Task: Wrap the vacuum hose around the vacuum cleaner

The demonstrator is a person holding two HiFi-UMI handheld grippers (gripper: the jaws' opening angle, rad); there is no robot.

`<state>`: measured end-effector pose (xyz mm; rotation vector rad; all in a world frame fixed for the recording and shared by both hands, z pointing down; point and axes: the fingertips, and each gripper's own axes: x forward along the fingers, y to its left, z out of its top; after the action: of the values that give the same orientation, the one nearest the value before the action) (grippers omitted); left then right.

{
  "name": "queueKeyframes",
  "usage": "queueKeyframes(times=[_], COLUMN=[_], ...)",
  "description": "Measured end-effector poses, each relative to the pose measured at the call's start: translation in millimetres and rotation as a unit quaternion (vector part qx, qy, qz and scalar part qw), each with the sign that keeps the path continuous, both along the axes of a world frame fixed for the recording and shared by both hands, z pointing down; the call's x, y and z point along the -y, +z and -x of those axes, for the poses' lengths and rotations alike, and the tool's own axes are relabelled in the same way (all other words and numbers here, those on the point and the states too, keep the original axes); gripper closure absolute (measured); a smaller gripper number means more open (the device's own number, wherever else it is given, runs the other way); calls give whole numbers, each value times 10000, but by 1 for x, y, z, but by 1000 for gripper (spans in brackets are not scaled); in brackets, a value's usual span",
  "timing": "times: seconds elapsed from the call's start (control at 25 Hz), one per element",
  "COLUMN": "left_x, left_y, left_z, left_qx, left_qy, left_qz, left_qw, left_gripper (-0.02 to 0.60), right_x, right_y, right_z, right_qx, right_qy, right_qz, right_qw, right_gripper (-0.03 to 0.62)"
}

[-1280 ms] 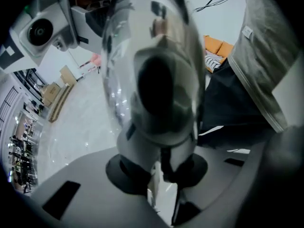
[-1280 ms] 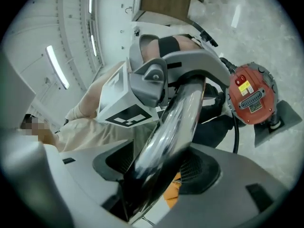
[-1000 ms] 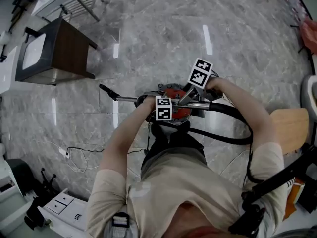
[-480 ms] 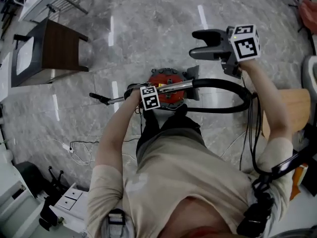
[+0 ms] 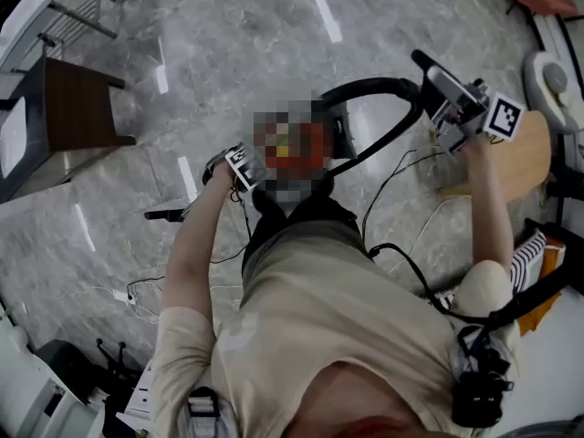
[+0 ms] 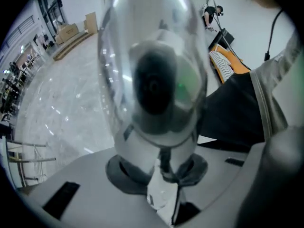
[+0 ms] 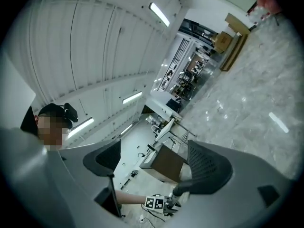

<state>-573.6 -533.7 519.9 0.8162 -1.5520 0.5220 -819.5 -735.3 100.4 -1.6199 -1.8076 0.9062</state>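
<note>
The red vacuum cleaner stands on the marble floor in front of the person, partly under a mosaic patch. My left gripper is shut on the shiny metal wand, which fills the left gripper view; the wand runs down-left to its dark end. The black hose arcs from the cleaner up and right to my right gripper, then back down toward the cleaner. In the right gripper view my right gripper stands open with nothing between its pads; a black length, probably the hose, lies along one jaw.
A dark wooden table and a white rack stand at the far left. A round wooden seat is close by the right gripper. Thin cables trail over the floor at lower left, another cable at right.
My right gripper rose from the cleaner's top and swung out to the right, and the hose loop stretched out with it. The left gripper kept its hold on the wand.
</note>
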Motion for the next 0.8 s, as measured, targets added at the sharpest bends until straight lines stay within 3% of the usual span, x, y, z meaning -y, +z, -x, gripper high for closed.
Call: queueKeyframes(times=[0.16, 0.4, 0.6, 0.8], left_x=[-24, -55, -115, -166], left_y=[-5, -1, -2, -18], left_z=[-4, -21, -25, -33], left_qx=[72, 350, 612, 922], left_qy=[-392, -681, -915, -1209], left_qz=[-126, -187, 6, 391], left_qw=[9991, 9969, 9939, 9876], left_gripper=[469, 469, 469, 469], right_x=[-18, -52, -101, -137], right_y=[23, 86, 134, 146], right_z=[-40, -136, -206, -243], right_qx=[-139, -1035, -1229, -1375], right_qy=[199, 250, -66, -270], right_qz=[-62, 32, -548, -512], right_qw=[9997, 9943, 9909, 9888], right_gripper=[155, 155, 155, 155])
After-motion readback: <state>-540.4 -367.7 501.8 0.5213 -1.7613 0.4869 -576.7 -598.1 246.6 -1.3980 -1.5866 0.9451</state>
